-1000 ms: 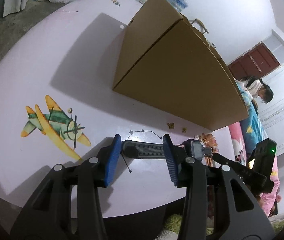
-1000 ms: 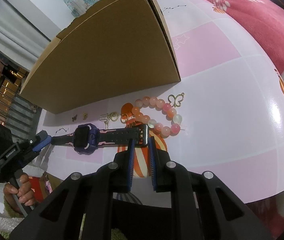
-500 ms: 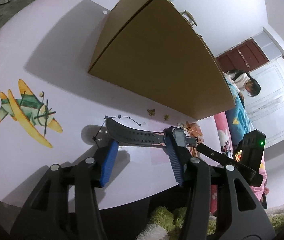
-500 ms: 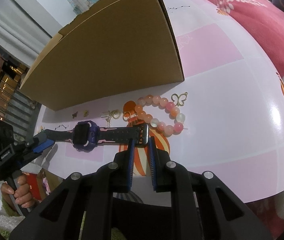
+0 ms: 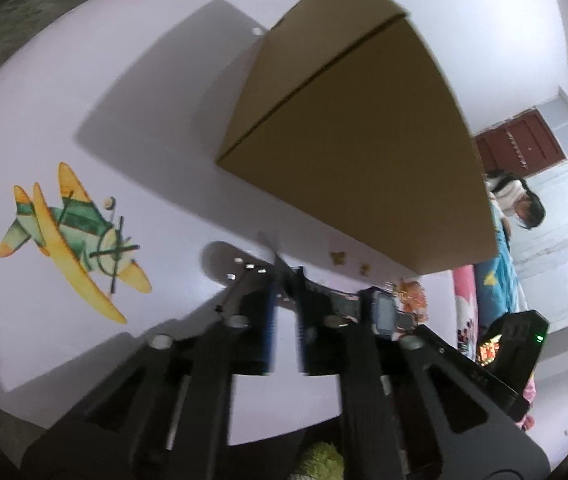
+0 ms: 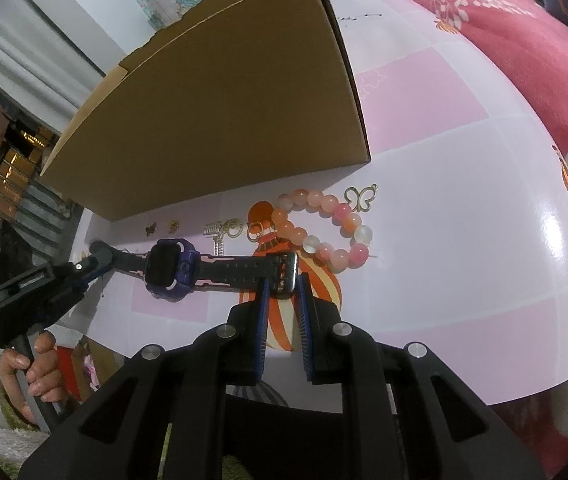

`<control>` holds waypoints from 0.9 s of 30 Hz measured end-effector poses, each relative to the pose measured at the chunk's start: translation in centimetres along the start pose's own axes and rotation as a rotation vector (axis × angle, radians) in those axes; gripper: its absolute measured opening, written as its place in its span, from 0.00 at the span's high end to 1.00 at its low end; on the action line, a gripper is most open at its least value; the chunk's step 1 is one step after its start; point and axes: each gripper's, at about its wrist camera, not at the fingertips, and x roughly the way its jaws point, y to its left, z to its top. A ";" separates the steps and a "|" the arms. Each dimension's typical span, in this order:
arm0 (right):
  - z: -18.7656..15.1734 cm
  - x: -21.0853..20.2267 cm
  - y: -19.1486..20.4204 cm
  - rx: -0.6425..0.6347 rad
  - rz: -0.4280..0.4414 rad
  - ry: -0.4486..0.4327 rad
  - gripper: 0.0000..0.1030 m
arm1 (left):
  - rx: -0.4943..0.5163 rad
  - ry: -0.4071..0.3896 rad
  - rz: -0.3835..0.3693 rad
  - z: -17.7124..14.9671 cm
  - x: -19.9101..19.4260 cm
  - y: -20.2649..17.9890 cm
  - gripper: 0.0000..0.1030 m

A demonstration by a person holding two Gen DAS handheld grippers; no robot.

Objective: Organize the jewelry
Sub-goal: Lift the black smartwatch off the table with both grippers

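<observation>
A purple-and-black watch (image 6: 171,266) is held lifted between my two grippers, in front of a brown cardboard box (image 6: 219,120). My right gripper (image 6: 281,280) is shut on the watch's buckle end. My left gripper (image 5: 284,280) is shut on the other strap end; it also shows at the left in the right wrist view (image 6: 97,258). The watch face (image 5: 384,314) shows right of my left fingers. A pink-and-orange bead bracelet (image 6: 324,228), a gold butterfly charm (image 6: 360,198), gold hoop earrings (image 6: 239,230) and small studs (image 6: 161,226) lie on the table by the box.
The table top (image 5: 103,100) is pale pink with an aeroplane picture (image 5: 71,236) at the left. A pink flowered blanket (image 6: 504,40) lies beyond the table's right side. A person (image 5: 520,200) stands in the background near a door.
My left gripper was open around the strap and has now shut on its end. My right gripper has kept hold of the buckle end, with the watch raised slightly.
</observation>
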 end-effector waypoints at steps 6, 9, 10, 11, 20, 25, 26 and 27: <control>-0.2 0.1 0.9 -0.026 -0.026 0.004 0.87 | 0.172 -0.017 0.139 -0.8 0.4 -2.7 0.97; -0.3 0.0 0.9 -0.011 -0.012 0.026 0.87 | 0.248 -0.010 0.199 -1.4 0.3 -3.7 0.97; -0.4 0.0 0.9 -0.010 -0.011 0.032 0.87 | 0.262 -0.009 0.207 -1.6 0.3 -3.9 0.97; -0.5 0.0 1.0 -0.009 -0.009 0.040 0.88 | 0.280 -0.007 0.219 -1.9 0.3 -4.1 0.97; 0.5 0.6 0.5 0.058 0.005 0.042 0.87 | 0.297 -0.005 0.231 -2.4 0.0 -3.9 0.98; 1.0 0.9 0.4 0.097 0.021 0.035 0.85 | 0.305 -0.012 0.221 -2.5 -0.4 -3.5 0.98; 1.1 1.0 0.5 0.099 0.019 0.034 0.85 | 0.304 -0.013 0.217 -2.5 -0.4 -3.4 0.98; 1.1 1.0 0.5 0.096 0.014 0.032 0.85 | 0.303 -0.013 0.213 -2.5 -0.4 -3.4 0.98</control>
